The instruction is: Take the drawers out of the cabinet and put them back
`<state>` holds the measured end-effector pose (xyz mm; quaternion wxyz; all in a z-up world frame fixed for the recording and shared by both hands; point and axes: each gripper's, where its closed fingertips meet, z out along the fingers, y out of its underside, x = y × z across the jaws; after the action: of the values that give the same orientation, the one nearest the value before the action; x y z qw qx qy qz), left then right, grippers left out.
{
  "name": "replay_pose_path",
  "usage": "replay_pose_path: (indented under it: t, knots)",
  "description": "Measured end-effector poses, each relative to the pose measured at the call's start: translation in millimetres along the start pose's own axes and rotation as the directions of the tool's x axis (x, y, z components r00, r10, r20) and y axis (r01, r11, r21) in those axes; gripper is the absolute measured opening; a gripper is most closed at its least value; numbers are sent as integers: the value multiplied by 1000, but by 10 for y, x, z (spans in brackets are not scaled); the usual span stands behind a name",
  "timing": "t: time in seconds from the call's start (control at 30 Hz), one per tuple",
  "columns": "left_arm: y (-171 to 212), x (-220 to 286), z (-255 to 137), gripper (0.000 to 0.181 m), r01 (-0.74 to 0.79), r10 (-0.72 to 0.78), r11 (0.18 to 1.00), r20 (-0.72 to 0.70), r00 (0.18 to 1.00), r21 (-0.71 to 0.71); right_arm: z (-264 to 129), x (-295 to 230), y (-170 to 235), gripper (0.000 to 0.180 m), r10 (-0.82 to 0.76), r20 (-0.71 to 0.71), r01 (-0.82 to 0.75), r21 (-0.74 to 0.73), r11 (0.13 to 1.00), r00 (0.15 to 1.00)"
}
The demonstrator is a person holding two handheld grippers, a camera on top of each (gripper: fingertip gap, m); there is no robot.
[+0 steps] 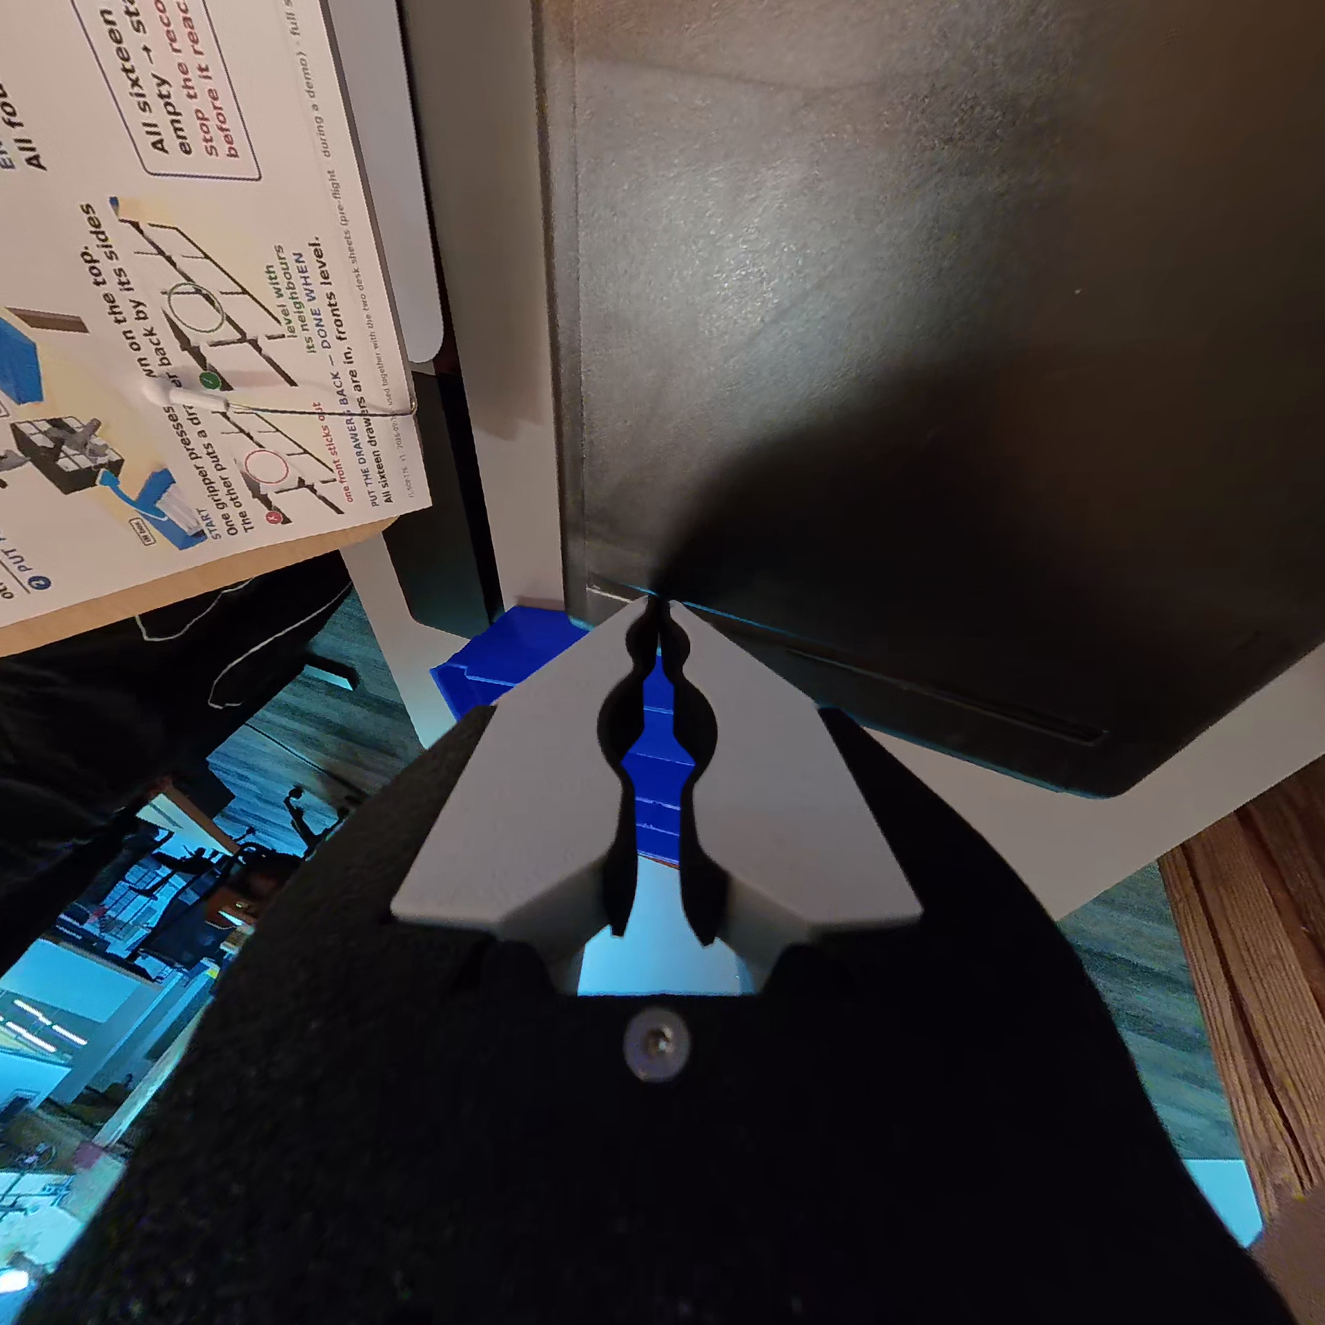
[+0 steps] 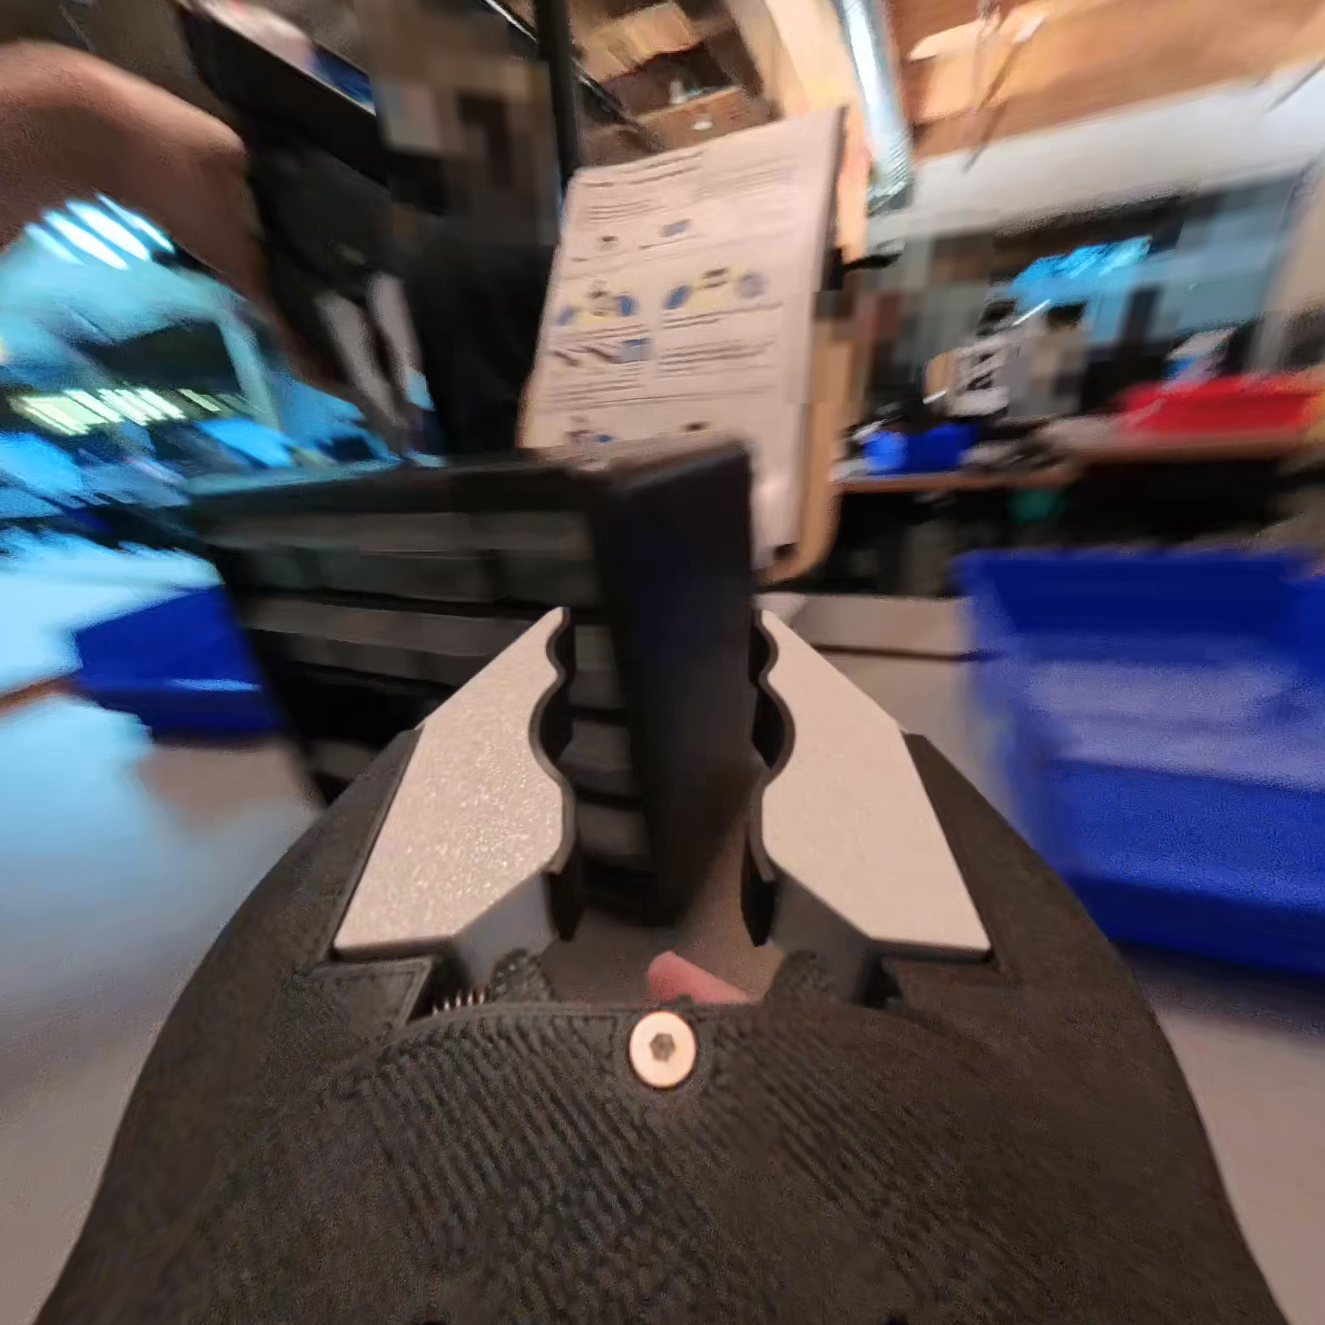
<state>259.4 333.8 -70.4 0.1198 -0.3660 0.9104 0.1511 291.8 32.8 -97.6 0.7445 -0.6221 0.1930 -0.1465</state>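
The black drawer cabinet [image 1: 932,358] fills the left wrist view from above. My left gripper [image 1: 656,608] is shut with nothing in it, its tips pressed on the cabinet's top near the edge. In the blurred right wrist view the cabinet [image 2: 444,573] stands on the table, its rows of grey drawer fronts facing left. My right gripper [image 2: 659,645] is open, and the cabinet's front right corner shows between its fingers [image 2: 473,789]. I cannot tell whether they touch it. The left gripper [image 2: 315,215] and a hand [image 2: 107,143] show above the cabinet.
An instruction sheet on a board [image 1: 201,323] stands behind the cabinet and also shows in the right wrist view [image 2: 681,301]. Blue bins sit at the right [image 2: 1147,717] and left [image 2: 172,659], one below the cabinet [image 1: 502,667]. The white table [image 1: 1075,810] meets a wooden surface [image 1: 1255,1004].
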Motion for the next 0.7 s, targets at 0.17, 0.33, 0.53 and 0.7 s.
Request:
replay_pose_path:
  t: [0.17, 0.33, 0.53, 0.7]
  knots:
    - [1, -1, -2, 0, 0, 0, 1000, 31, 1000, -9, 128, -821, 409, 39, 556, 181, -563, -15, 827, 811]
    - [1, -2, -2, 0, 8, -8, 1000, 45, 999, -3, 278, -1012, 620, 29, 819, 192, -836, 11, 549, 540]
    - [0, -2, -3, 0, 14, -15, 1000, 45, 999, 19, 382, -883, 729, 19, 923, 221, -949, 82, 305, 316]
    - [0, -3, -3, 0, 4, -4, 1000, 50, 999, 1, 532, -956, 847, 17, 946, 236, -974, 29, 223, 223]
